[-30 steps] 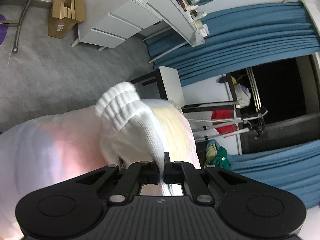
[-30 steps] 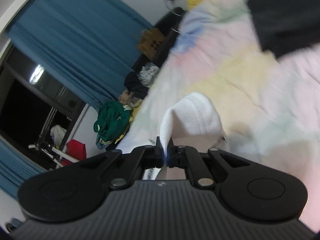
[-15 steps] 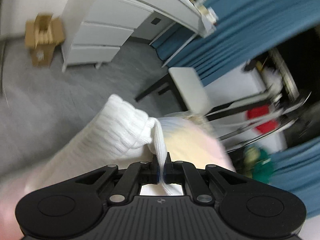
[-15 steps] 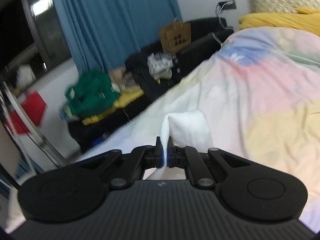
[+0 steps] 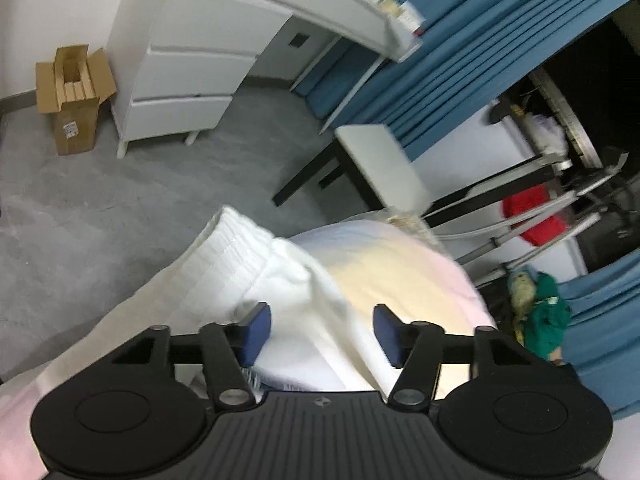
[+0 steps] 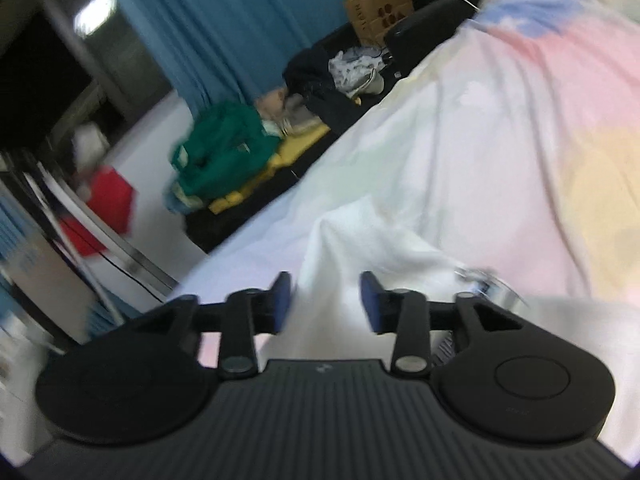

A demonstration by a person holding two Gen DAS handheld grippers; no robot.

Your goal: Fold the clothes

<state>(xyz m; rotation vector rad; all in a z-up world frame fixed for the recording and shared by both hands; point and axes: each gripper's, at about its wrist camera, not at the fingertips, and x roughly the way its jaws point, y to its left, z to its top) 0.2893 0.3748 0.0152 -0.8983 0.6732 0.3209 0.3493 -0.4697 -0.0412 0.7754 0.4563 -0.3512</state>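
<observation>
The white knit garment [image 5: 256,264] lies on the bed [image 5: 404,264] near its edge. Left claw [image 5: 318,334]: jaws opening, fabric between them, pads clear. Right claw [image 6: 324,300]: likewise opening over a raised fold. Material appears soft, light and limp; grasp at the ribbed hem.

Left claw [image 5: 321,332], right claw [image 6: 325,303]: jaws opening.

Grey floor [image 5: 100,208], white drawer unit [image 5: 188,80] by the white wall, open cardboard box [image 5: 74,96] beside it, blue curtains [image 5: 452,80] everywhere.
</observation>
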